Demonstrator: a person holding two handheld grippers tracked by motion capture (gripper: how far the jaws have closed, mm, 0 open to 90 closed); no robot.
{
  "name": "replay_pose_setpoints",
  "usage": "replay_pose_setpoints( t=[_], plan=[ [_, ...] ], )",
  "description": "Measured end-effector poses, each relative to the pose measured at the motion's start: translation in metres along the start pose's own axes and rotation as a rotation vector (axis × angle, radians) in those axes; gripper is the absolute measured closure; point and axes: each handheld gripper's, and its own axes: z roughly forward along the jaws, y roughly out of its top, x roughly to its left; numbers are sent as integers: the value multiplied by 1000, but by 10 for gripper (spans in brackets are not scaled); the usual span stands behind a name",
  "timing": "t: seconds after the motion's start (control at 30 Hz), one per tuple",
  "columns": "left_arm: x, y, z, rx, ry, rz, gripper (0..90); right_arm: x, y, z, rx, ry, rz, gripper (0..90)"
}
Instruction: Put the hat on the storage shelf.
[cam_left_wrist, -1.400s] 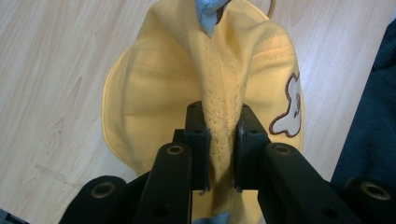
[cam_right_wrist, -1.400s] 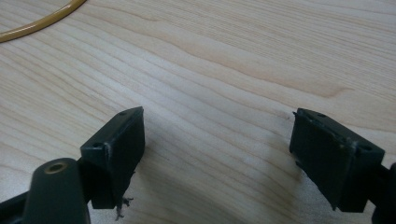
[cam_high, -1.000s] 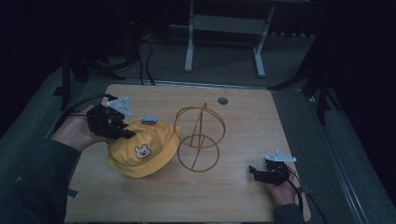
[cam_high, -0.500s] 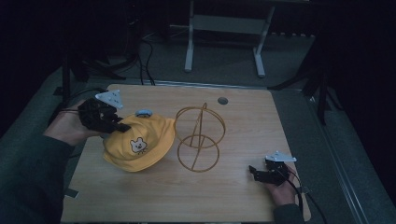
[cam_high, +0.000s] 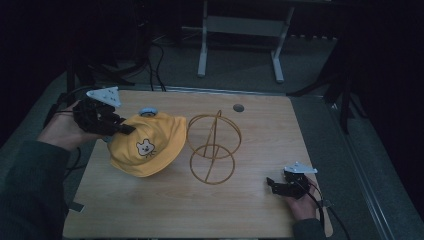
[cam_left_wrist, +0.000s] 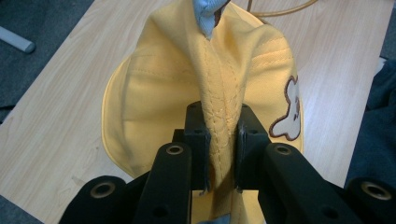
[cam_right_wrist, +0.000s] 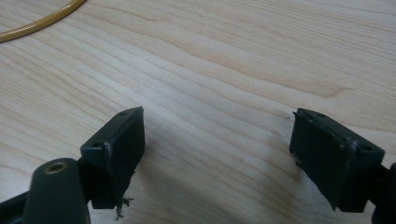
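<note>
My left hand-held gripper (cam_left_wrist: 220, 140) clamps the yellow bucket hat (cam_high: 145, 150) by a pinched fold | wire hat stand (cam_high: 212, 147) just right of it | right hand-held gripper (cam_right_wrist: 217, 154) open, resting on worktop (cam_high: 250, 210)

— What did the left gripper (cam_high: 127, 129) look like?
— It was black and blocky, with a grey three-cornered plate on top. Seen along its own length, the arms carried round brass-coloured screw holes, and the square pads (cam_left_wrist: 198, 135) had small holes at the corners.
— And the right gripper (cam_high: 270, 183)?
— The same build: black, a grey plate, and a dark cable trailing behind. Its pads (cam_right_wrist: 119, 149) looked scuffed along the edges.
— Clothing?
— The person wore dark grey-green sleeves (cam_high: 30, 185).
</note>
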Motion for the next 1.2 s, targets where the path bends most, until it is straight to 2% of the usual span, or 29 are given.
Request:
replay_pose_setpoints(
  t=[0.63, 0.93, 1.2],
  plan=[
    [2, 9, -17, -64, -4, 11, 785, 0, 0, 0, 0, 1, -1, 180],
    [4, 12, -24, -72, 4, 13, 783, 0, 0, 0, 0, 1, -1, 180],
    [3, 18, -26, -78, -8, 25, 780, 0, 0, 0, 0, 1, -1, 180]
  ],
)
